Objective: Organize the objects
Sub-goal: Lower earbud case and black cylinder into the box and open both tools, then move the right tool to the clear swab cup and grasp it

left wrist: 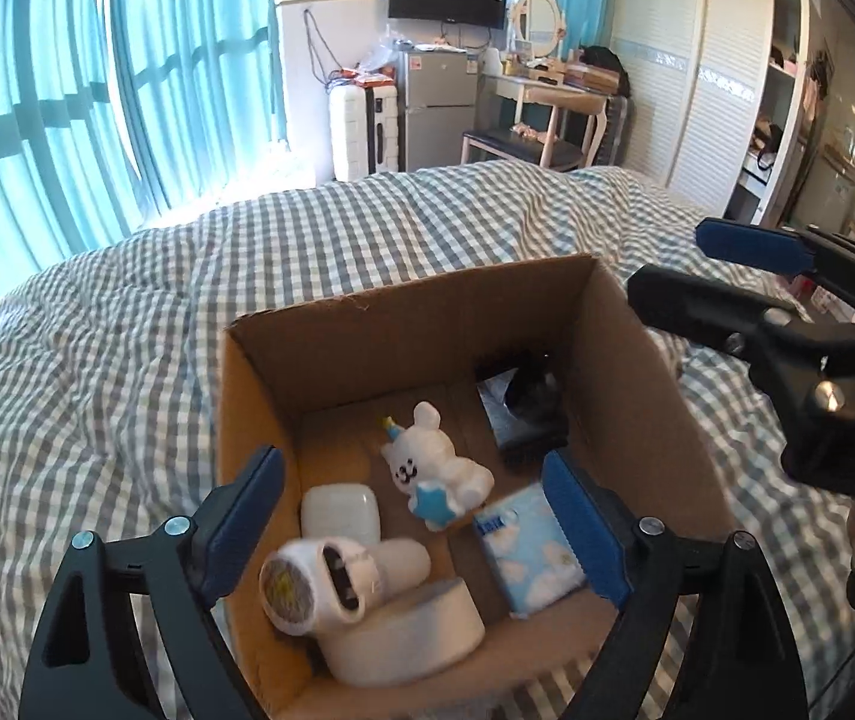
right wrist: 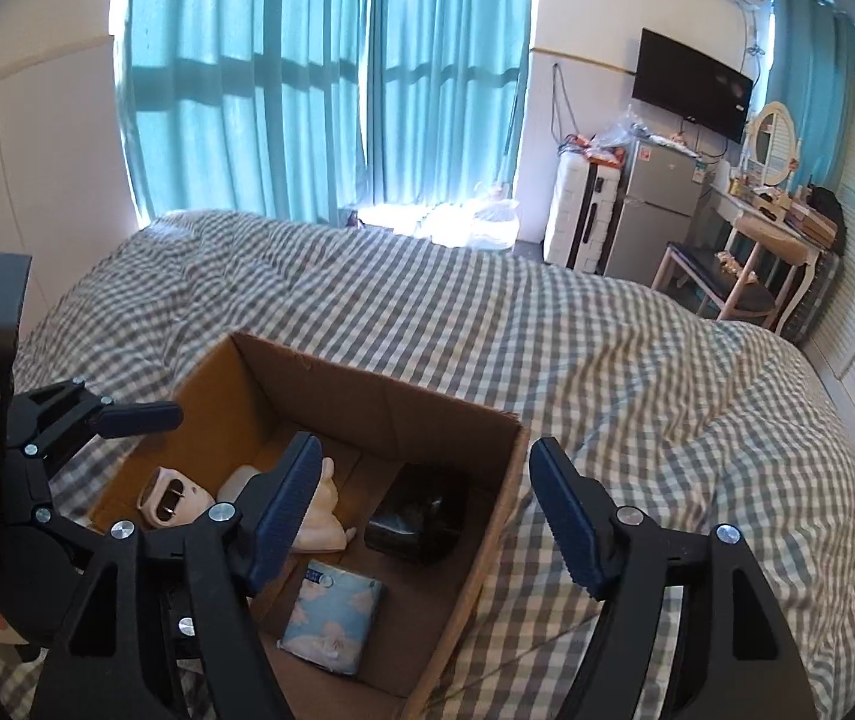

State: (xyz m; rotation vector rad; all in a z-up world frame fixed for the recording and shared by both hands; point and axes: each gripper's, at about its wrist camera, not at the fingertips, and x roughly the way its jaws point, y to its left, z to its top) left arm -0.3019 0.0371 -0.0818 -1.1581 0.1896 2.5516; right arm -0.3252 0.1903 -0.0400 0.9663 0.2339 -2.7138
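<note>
An open cardboard box (left wrist: 403, 324) sits on the checked bed cover. Inside lie a white bear toy (left wrist: 433, 468), a blue tissue pack (left wrist: 526, 552), a white lint shaver (left wrist: 331, 582), a white tape roll (left wrist: 415, 630), a white case (left wrist: 340, 510) and a black box (left wrist: 523, 414). My left gripper (left wrist: 421, 528) is open and empty above the box's near side. My right gripper (right wrist: 427, 510) is open and empty above the box's right wall (right wrist: 487, 516); it also shows in the left wrist view (left wrist: 667, 270). The tissue pack (right wrist: 331, 615) and black box (right wrist: 421, 516) show in the right wrist view.
The checked bed cover (left wrist: 187, 312) spreads around the box. Beyond the bed stand blue curtains (left wrist: 67, 90), a white suitcase (left wrist: 361, 126), a small fridge (left wrist: 436, 102), a dressing table with chair (left wrist: 547, 114) and a wardrobe (left wrist: 697, 72).
</note>
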